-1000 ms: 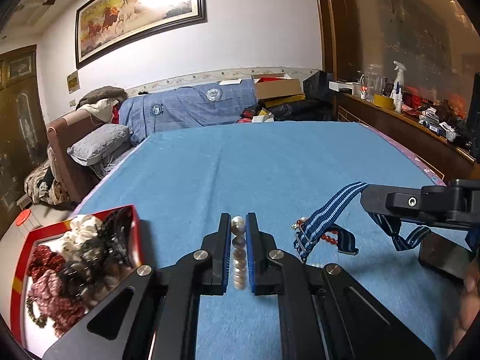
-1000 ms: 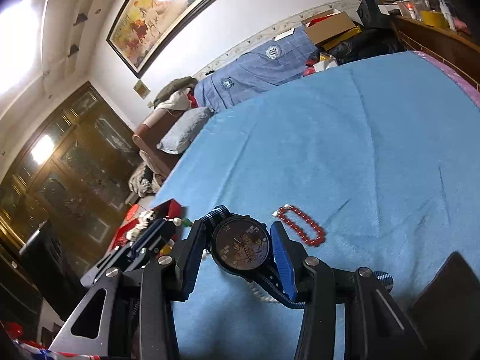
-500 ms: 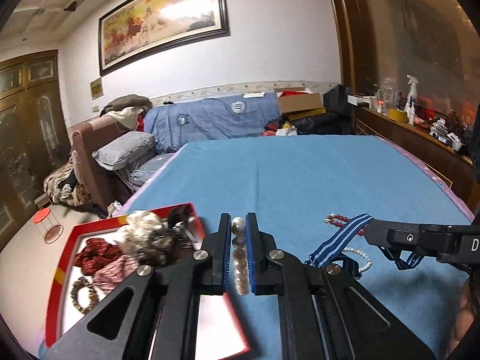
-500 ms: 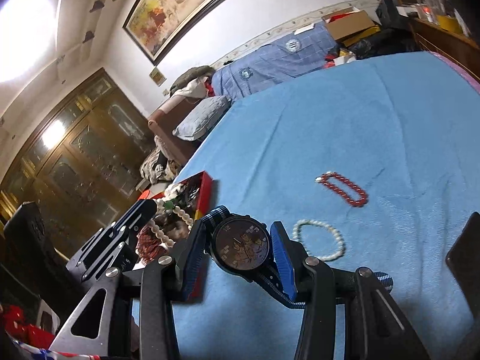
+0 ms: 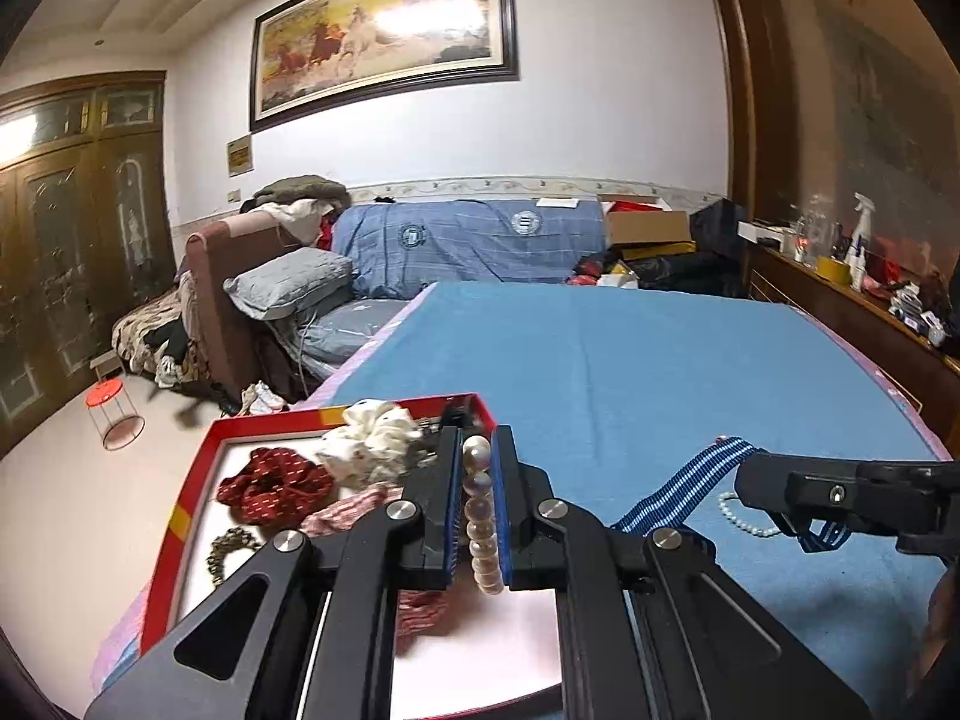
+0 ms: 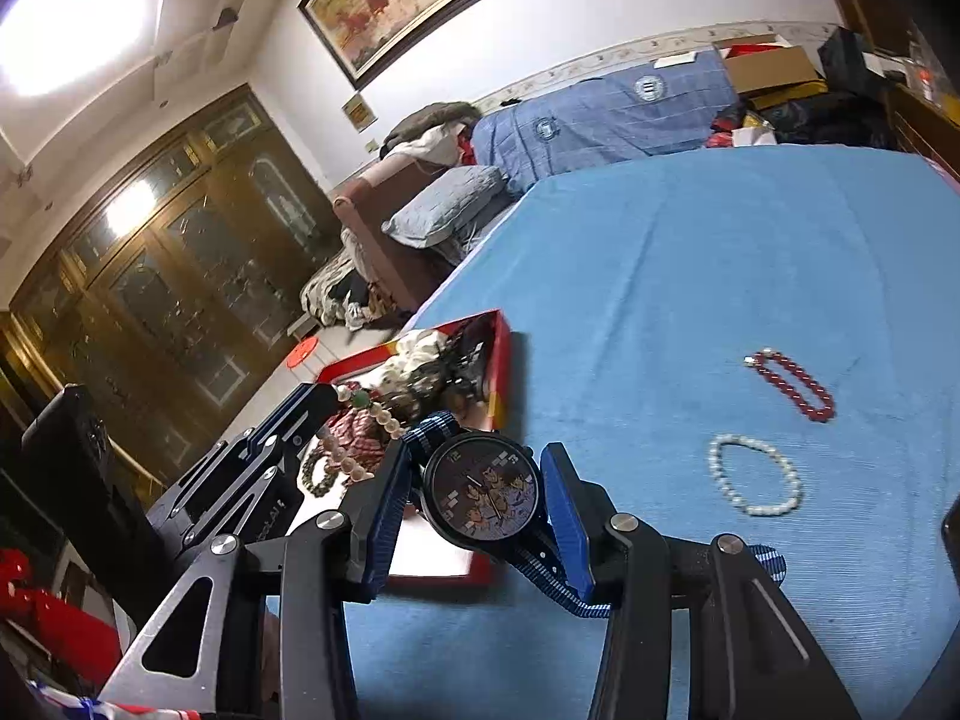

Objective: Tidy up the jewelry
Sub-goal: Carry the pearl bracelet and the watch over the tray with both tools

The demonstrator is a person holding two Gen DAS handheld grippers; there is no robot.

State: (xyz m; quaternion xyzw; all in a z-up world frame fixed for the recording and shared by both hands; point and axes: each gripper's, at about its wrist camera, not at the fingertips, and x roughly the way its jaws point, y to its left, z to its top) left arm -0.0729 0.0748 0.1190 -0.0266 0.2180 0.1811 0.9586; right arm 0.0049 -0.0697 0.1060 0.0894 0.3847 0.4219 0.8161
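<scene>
We see the left hand-held gripper (image 5: 478, 510) pinched nearly closed on a pearl bracelet (image 5: 480, 516), beads stacked in a line between the blue pads, top bead poking out past the tips at 12 o'clock. It hangs over the red box (image 5: 186, 504), which sits at the left edge of the blue bed (image 5: 630, 360). In the box at 10 o'clock from the tips we make out a white scrunchie (image 5: 369, 435), a dark red scrunchie (image 5: 273, 489) and a brownish bead bracelet (image 5: 231, 543); the rest under the gripper body is hidden.

The right hand-held gripper (image 6: 477, 501) is partly open and clamped on a watch (image 6: 483, 498), dark round face toward the camera, blue pads pressing its sides. The striped blue strap (image 6: 555, 585) trails out at 5 o'clock, its end cut off behind the finger. The watch sits over the near right corner of the box. In the left view we see only the right gripper's finger from the side at 3 o'clock, the strap sticking up from it.

On the bed at 2 o'clock from the watch lie a white bead bracelet (image 6: 753, 474) and, beyond it, a red bead bracelet (image 6: 792, 384), apart from each other and from both grippers. In the left view the white one is mostly hidden behind the right gripper. Dial details are too small to read.
</scene>
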